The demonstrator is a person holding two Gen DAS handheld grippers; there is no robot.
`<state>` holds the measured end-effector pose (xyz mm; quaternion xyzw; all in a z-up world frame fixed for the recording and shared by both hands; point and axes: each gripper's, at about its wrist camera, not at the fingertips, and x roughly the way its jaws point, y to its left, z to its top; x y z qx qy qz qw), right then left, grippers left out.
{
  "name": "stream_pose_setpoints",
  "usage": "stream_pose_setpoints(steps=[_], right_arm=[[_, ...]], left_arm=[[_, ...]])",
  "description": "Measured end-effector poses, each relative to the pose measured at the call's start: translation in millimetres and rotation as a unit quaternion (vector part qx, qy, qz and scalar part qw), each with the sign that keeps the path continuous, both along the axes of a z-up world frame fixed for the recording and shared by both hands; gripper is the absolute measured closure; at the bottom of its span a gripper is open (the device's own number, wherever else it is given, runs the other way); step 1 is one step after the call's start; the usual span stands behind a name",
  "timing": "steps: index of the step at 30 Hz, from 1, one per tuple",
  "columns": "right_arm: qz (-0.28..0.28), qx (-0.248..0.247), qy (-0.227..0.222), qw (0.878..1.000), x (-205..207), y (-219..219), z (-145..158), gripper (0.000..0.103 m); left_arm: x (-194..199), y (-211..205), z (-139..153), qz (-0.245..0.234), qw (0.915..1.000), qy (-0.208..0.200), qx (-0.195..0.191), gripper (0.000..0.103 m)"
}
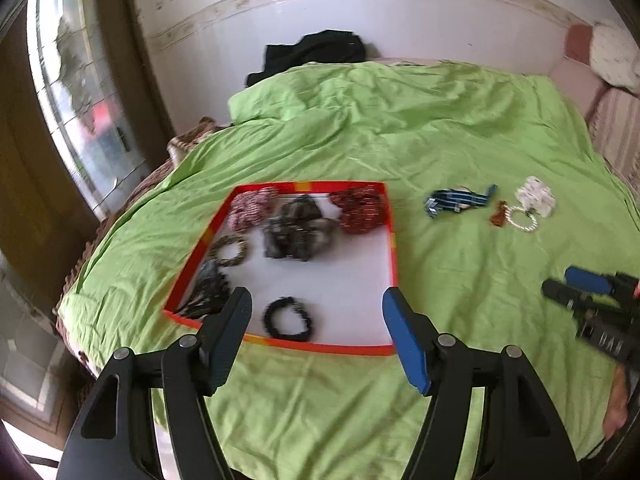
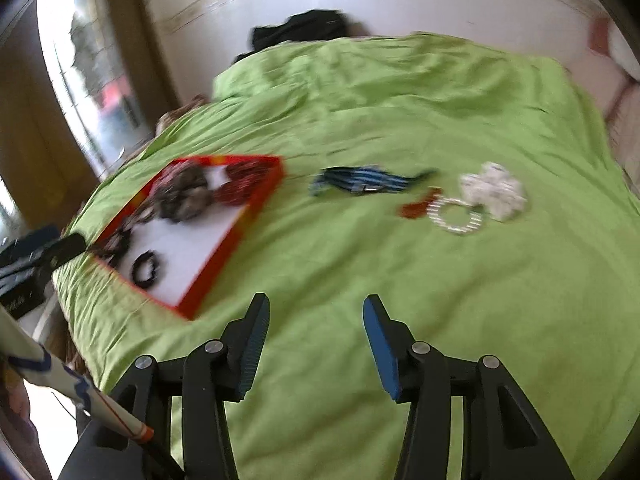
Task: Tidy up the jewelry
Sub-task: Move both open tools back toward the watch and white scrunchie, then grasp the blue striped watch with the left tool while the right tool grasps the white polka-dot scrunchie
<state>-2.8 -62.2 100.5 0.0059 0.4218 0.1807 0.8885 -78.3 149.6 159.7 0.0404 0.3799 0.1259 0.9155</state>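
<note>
A red-rimmed tray (image 1: 394, 240) with a white floor lies on the green bedspread and holds several scrunchies and bands, with a black band (image 1: 289, 319) nearest me. My left gripper (image 1: 316, 300) is open and empty above the tray's near edge. Right of the tray lie a blue striped band (image 2: 368, 182), a small red piece (image 2: 418, 206), a pearl bracelet (image 2: 456, 216) and a white scrunchie (image 2: 494, 190). My right gripper (image 2: 316, 308) is open and empty over bare bedspread, short of these items; it also shows in the left wrist view (image 1: 576, 288).
The green bedspread (image 1: 400, 128) covers the whole bed. A black garment (image 1: 316, 54) lies at the far edge by the white wall. A window (image 1: 80, 100) is at the left. Pillows (image 1: 612, 56) sit at the far right.
</note>
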Motion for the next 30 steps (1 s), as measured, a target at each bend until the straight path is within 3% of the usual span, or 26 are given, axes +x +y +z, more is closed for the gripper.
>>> stream_pose_setpoints(steps=[13,22,30], right_arm=[[-0.089,0.042,0.003,0.995,7,-98,-3,0.049],[-0.116,0.06,0.027,0.991,17,-127,-23,0.048],[-0.125,0.055,0.04,0.99,33,-135,-35,0.047]], left_arm=[[27,-71,-10,-0.066,0.997,0.033,0.026,0.036],[40,-92,-24,-0.082,0.9944,0.055,0.038,0.036],[66,-90,-45,-0.084,0.9931,0.08,0.021,0.036]])
